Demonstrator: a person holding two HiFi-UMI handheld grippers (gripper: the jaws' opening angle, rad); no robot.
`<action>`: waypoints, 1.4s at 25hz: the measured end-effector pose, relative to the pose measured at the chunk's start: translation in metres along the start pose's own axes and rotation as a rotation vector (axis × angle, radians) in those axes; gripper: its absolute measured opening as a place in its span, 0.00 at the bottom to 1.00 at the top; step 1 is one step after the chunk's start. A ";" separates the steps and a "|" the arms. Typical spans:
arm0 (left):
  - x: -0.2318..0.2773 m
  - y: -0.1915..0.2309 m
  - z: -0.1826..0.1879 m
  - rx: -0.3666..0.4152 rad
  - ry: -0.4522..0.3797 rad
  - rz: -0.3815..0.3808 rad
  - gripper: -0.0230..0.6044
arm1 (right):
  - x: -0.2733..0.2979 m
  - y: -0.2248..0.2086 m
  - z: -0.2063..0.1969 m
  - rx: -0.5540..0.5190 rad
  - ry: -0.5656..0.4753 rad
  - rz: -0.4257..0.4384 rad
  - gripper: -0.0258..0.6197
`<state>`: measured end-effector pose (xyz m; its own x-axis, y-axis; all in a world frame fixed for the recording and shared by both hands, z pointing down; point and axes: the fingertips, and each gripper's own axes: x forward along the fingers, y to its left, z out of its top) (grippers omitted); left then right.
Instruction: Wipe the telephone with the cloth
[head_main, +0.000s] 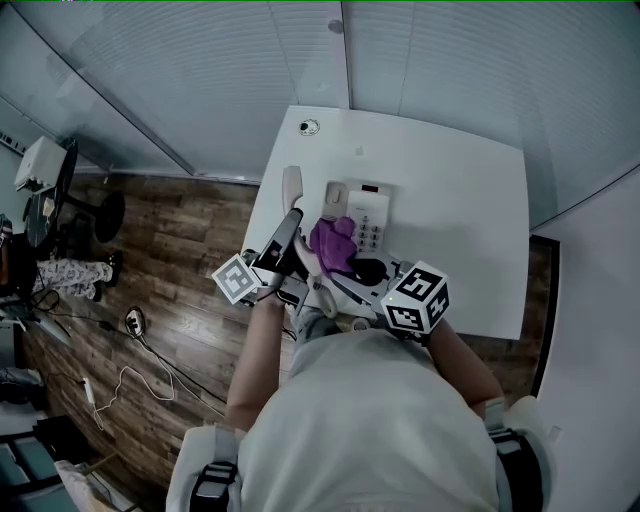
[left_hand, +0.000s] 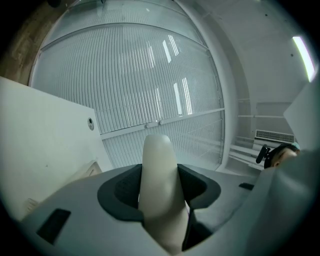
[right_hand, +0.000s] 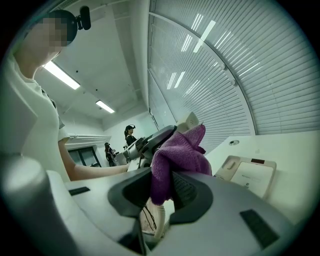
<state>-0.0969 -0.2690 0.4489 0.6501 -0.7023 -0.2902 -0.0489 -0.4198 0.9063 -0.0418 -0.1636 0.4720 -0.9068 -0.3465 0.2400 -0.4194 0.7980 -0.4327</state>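
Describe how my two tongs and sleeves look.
The left tongs and right tongs have pale grey bodies with dark ribbed pads. Each carries a white cube printed with black square markers. The person wears a white short-sleeved shirt.

Telephone base (head_main: 365, 212) on table (head_main: 470, 180), handset (head_main: 291, 188) left of base, cloth (head_main: 333, 246) over base's near-left corner

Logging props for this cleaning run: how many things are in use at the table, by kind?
claws: 2 (left claw, right claw)
telephone base: 1
handset: 1, gripped by the left claw
purple cloth: 1, gripped by the right claw
total: 5
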 end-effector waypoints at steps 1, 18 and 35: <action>0.000 0.001 0.001 -0.001 -0.003 0.003 0.40 | 0.000 0.000 -0.001 -0.002 0.003 -0.002 0.19; -0.002 0.040 -0.017 0.234 0.113 0.273 0.40 | -0.041 -0.046 -0.010 -0.013 -0.010 -0.268 0.19; 0.009 0.113 -0.049 0.621 0.364 0.622 0.40 | -0.065 -0.066 -0.012 0.058 -0.073 -0.351 0.19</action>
<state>-0.0590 -0.2947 0.5639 0.5633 -0.7241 0.3980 -0.7918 -0.3352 0.5106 0.0456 -0.1874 0.4954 -0.7072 -0.6299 0.3211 -0.7052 0.5959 -0.3843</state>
